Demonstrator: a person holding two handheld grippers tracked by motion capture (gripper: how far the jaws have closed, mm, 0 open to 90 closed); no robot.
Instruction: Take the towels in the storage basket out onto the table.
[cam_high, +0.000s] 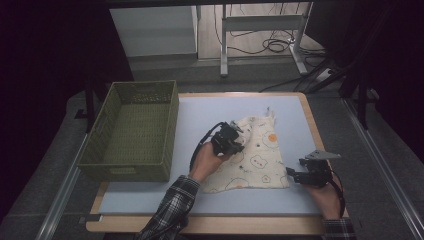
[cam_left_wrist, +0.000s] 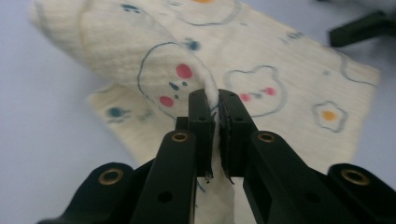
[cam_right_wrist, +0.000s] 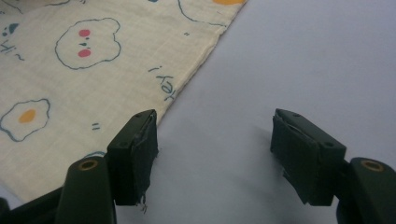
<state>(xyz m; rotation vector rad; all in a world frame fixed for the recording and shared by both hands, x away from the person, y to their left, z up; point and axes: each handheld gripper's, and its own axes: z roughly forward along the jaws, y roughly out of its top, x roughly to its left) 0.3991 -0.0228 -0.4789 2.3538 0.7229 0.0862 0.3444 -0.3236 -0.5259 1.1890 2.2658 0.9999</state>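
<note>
The left claw (cam_left_wrist: 213, 108) pinches the soft, light cloth (cam_left_wrist: 289, 70) by a folded edge; the right claw (cam_right_wrist: 215, 154) gapes empty.

Person in plaid sleeves, black two-jaw tools.
Left tool (cam_high: 239, 141) and right tool (cam_high: 295, 174) were matte black with brass-ringed screw holes and trailing black cables; the right carried a grey three-cornered plate; plaid sleeve (cam_high: 170, 207) dark checked.

The left gripper (cam_high: 239, 136) and the hand behind it cover part of the printed cloth (cam_high: 260, 160) in the high view, the cloth runs off the top and left edges in the right gripper view, and its small printed words stay too blurred to read.
</note>
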